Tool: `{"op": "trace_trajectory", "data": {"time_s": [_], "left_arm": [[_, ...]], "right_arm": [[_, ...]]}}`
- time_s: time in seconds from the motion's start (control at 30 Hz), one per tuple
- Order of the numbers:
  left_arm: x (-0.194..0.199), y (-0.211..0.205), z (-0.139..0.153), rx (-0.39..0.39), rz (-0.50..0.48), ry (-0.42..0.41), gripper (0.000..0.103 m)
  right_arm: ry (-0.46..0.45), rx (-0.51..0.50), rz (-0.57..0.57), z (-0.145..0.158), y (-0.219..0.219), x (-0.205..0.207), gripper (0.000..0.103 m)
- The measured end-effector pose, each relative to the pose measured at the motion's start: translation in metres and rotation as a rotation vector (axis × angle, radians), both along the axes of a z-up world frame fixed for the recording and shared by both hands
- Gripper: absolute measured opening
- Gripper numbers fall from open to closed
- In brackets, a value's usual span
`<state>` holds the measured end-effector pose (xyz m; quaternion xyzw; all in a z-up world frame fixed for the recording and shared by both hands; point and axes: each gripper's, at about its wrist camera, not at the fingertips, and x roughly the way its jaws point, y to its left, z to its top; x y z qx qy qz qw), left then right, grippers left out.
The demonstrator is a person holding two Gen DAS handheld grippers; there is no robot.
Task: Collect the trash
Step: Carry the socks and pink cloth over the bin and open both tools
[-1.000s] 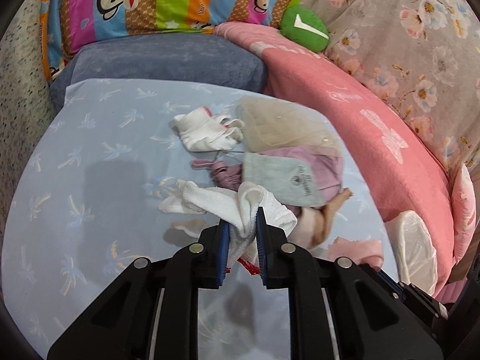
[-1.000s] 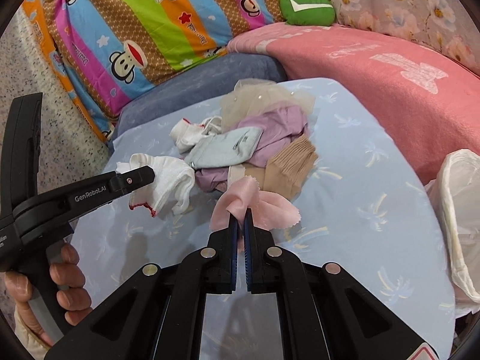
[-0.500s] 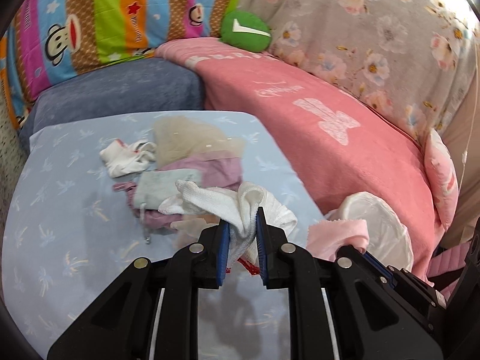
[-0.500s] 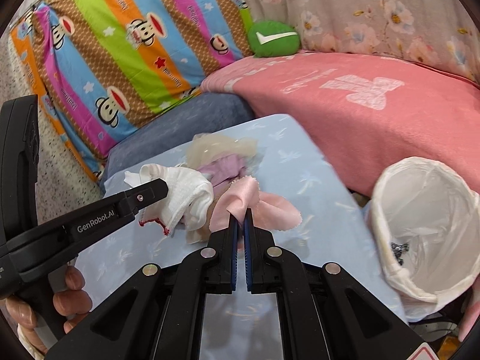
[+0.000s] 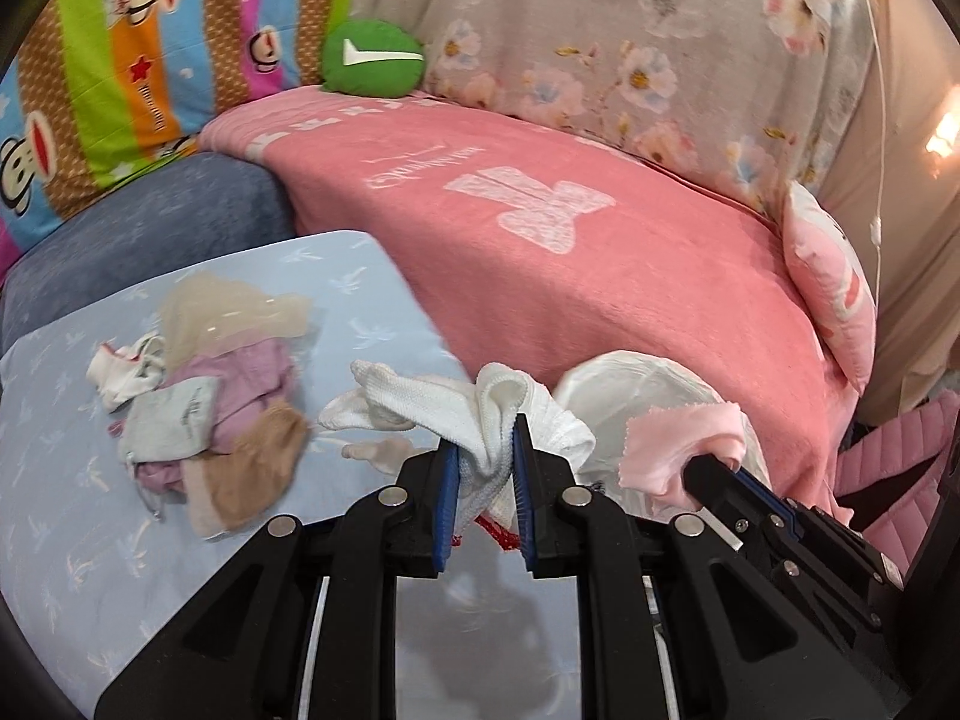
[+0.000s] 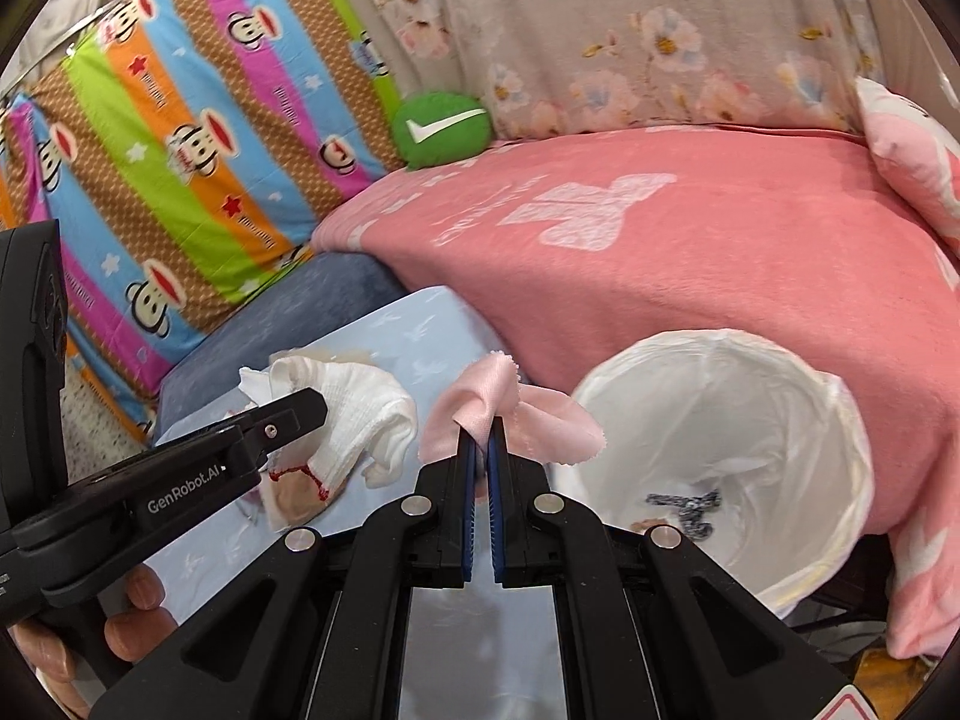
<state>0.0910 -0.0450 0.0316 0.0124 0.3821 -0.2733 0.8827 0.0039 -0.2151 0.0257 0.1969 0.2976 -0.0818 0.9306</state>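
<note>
White knitted cloth (image 5: 480, 414) is clamped in my left jaws (image 5: 485, 450) and thin pink fabric scrap (image 6: 501, 414) in my shut right jaws (image 6: 480, 456). I hold both just off the desk's (image 5: 54, 480) right edge, near the white-lined bin (image 6: 720, 432), ready for dropping.

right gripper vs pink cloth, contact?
Touching. Right wrist view: right gripper pads clamp a fold of the pink cloth, no gap visible.

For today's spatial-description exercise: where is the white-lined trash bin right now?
In the right wrist view, the trash bin sits lower right, against the pink blanket, just right of the pink cloth clamped in the right gripper.
</note>
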Motion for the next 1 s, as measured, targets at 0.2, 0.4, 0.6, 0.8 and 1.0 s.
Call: {"op": "trace_trajectory", "data": {"time_s": [0.2,0.4,0.6,0.8,1.0], "left_arm": [[-0.006,-0.036,0.002,0.018,-0.071,-0.006,0.016],[-0.012,-0.065,0.003,0.028,-0.138,-0.009,0.017],[-0.015,-0.090,0.001,0.036,-0.190,0.001,0.018],[-0.017,-0.107,0.000,0.042,-0.228,0.001,0.021],[-0.018,-0.110,0.002,0.033,-0.198,-0.040,0.069]], "right_arm": [[-0.003,0.007,-0.076,-0.002,-0.037,-0.013,0.004],[-0.004,0.009,-0.135,-0.004,-0.065,-0.024,0.004],[-0.001,0.003,-0.171,-0.006,-0.079,-0.029,0.004],[0.003,0.006,-0.192,-0.008,-0.088,-0.030,0.004],[0.001,0.015,-0.216,-0.010,-0.096,-0.034,0.005]]}}
